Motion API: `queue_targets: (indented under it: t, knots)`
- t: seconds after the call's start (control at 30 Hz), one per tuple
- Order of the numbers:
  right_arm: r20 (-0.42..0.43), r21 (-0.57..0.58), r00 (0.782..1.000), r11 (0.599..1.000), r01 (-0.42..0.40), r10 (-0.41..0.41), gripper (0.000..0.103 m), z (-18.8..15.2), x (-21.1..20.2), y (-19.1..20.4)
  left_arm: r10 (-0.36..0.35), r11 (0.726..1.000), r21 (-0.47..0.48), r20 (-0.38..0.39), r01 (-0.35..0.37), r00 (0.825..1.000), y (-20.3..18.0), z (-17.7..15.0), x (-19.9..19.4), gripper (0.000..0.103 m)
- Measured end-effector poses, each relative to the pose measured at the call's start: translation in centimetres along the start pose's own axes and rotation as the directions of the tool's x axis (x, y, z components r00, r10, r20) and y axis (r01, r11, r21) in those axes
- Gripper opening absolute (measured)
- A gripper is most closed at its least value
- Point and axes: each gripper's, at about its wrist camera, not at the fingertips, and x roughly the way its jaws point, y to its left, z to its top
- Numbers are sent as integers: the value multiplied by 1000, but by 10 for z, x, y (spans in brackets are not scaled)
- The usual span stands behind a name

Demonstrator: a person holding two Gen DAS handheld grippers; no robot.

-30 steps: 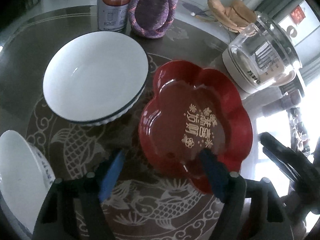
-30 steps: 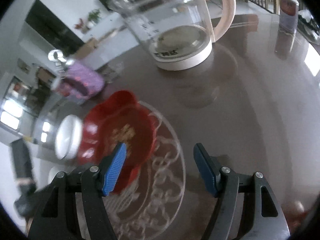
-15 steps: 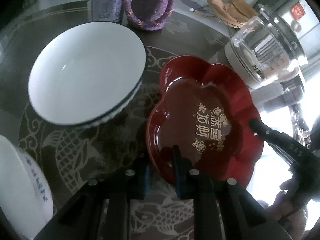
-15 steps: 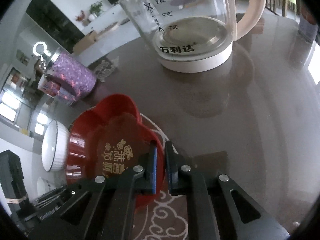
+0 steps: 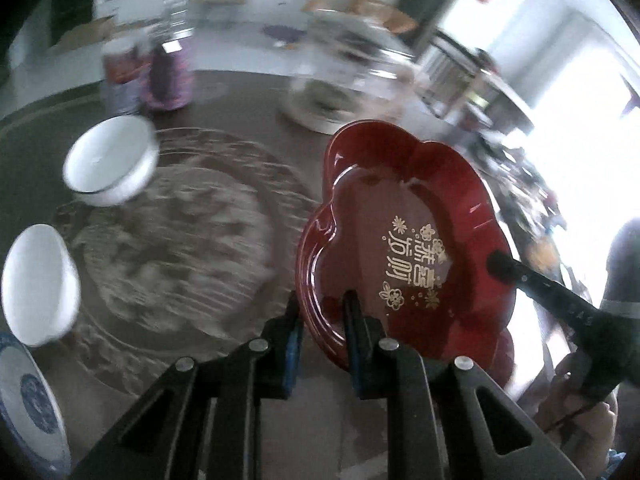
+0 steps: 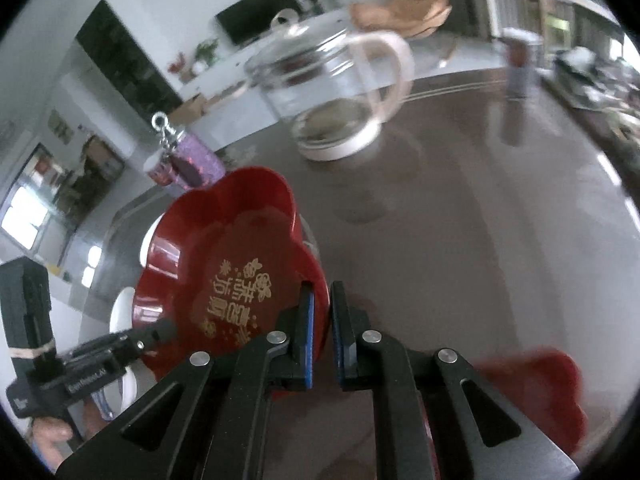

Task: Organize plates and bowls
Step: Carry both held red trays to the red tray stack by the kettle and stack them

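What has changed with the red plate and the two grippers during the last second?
Both grippers were open; the left gripper and the right gripper have since closed on opposite rims of the red plate and raised it off the table. The white bowl stayed on the table.

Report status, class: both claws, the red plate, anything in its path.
Left claw shut on red plate rim. Right claw shut on opposite rim. Plate lifted, tilted. Second red dish lies near the right claw.

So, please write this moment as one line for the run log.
left gripper: shut on red plate rim | right gripper: shut on opposite rim | plate: lifted, tilted | white bowl: on table
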Motion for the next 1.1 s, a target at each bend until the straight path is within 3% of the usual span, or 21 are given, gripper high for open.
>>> queue_targets:
  t: [0.2,0.4,0.53,0.83,1.0,1.1]
  knots:
    - [75,116,990,987,113,-122,9,-53,-81,-62,-47,989,138,-54,54,997,-79,-42,6,18]
    - [86,260,981,954,148,-175,9,-98,-99,-111,-4,971,239,-113,31,994,-135,-68,38,18]
    - [104,336,975,930,153,-198,9,-121,-103,-132,44,958,287,-136,-4,990,-153,-78,61,18]
    - [107,380,963,905,190,-246,10,-144,-96,-141,146,906,414,-120,-84,982,-172,-84,89,19]
    - [99,355,958,909,218,-268,10,-147,-92,-138,176,883,455,-102,-111,979,-176,-84,89,34]
    - [100,343,951,908,242,-291,10,-143,-88,-136,158,883,460,-109,-91,981,-173,-85,85,35]
